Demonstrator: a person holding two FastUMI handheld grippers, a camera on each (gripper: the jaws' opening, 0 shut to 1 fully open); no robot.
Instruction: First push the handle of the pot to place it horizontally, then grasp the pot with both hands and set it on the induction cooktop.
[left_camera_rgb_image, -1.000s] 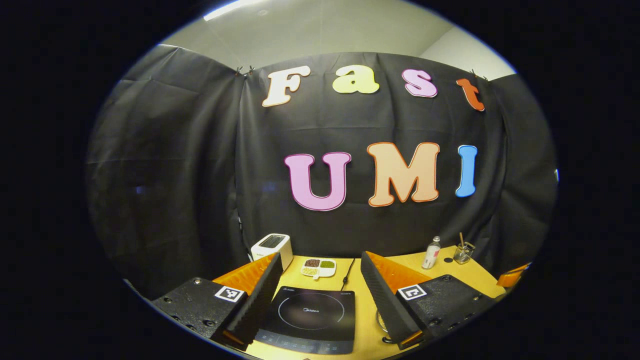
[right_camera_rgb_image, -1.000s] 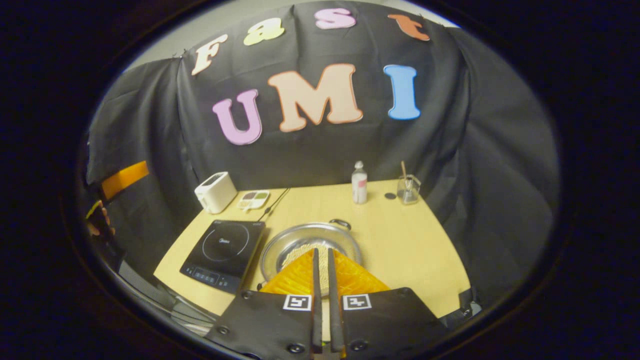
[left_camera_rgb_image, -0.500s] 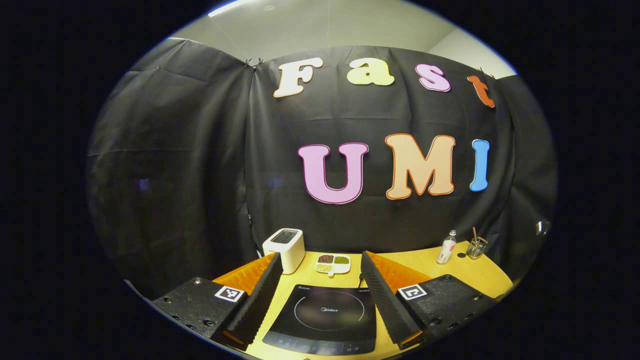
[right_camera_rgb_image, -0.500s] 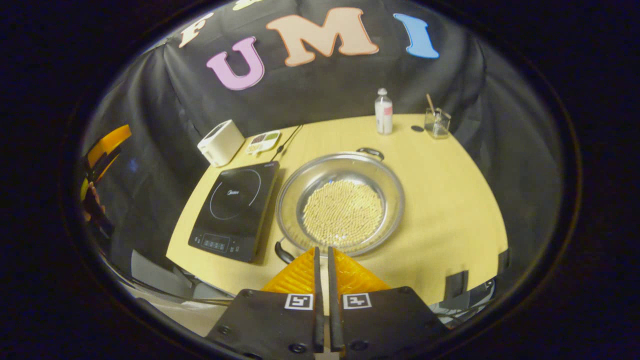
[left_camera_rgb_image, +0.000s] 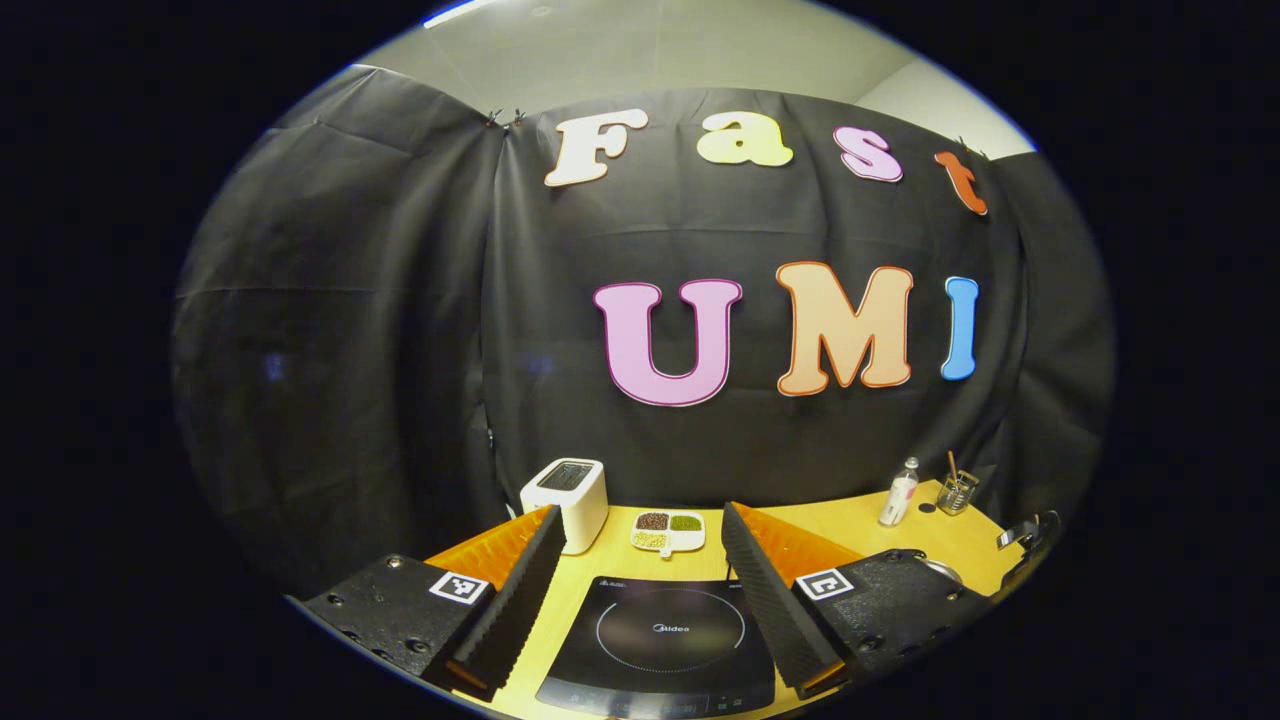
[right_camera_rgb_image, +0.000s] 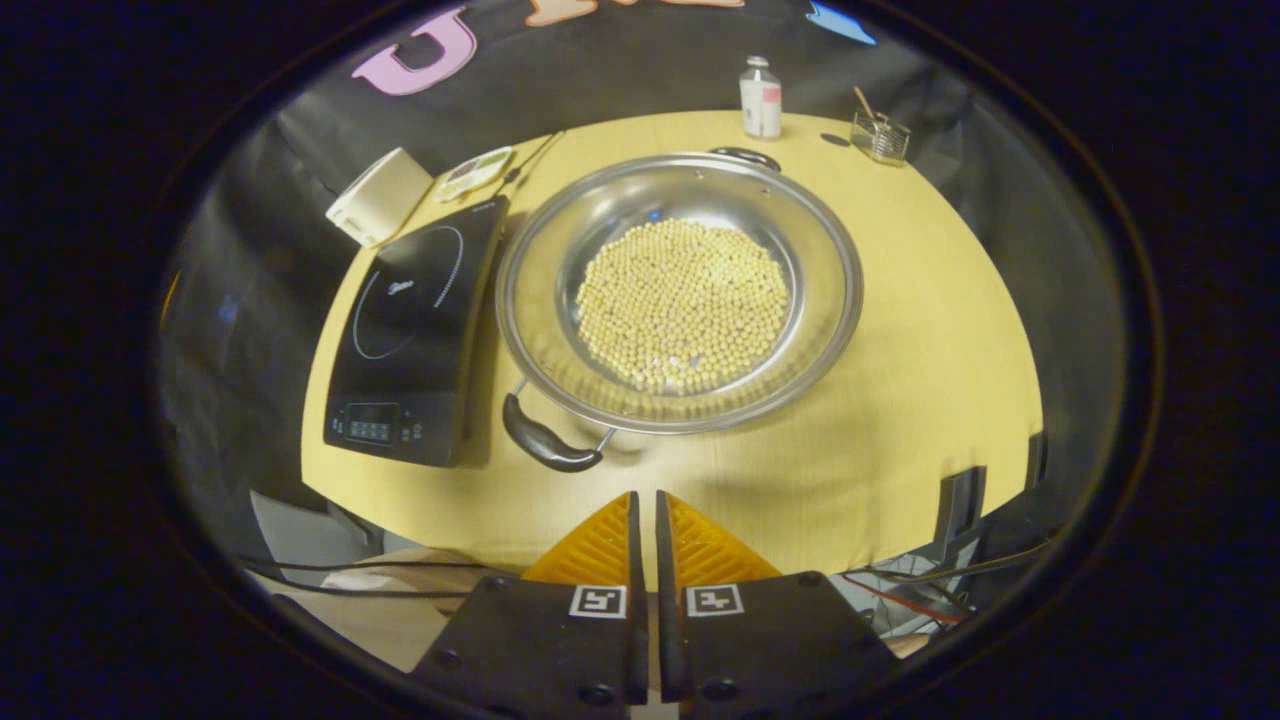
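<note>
Pot (right_camera_rgb_image: 680, 290) sits on the yellow table (right_camera_rgb_image: 930, 330), centre of the right gripper view, wide steel bowl shape, bottom covered with pale round beans (right_camera_rgb_image: 683, 304). Near handle (right_camera_rgb_image: 548, 444) sticks out at the pot's 7 o'clock, dark and curved; far handle (right_camera_rgb_image: 745, 156) at its 12 to 1 o'clock, so the handle line runs slantwise across the view, not level. Induction cooktop (right_camera_rgb_image: 415, 335) just beside the pot at its 9 o'clock, rim of the pot near or over the cooktop edge, cannot tell if touching. Control panel (right_camera_rgb_image: 375, 425) on the cooktop's near end.

Right gripper (right_camera_rgb_image: 645, 530) at 6 o'clock of its own view, clenched on nothing, fingers almost together with a thin slit between, tips over the table edge, apart from the near handle.

Left gripper (left_camera_rgb_image: 640, 590) released, fingers spread wide, nothing between them; the cooktop (left_camera_rgb_image: 662, 640) lies in the gap below.

Further out in the left gripper view: white toaster (left_camera_rgb_image: 565, 490) at 11 o'clock of the cooktop, divided dish (left_camera_rgb_image: 668, 530) with dark and green contents at 12, bottle (left_camera_rgb_image: 898, 494) and glass jar (left_camera_rgb_image: 958, 490) with a stick at 2 o'clock near the back wall
</note>
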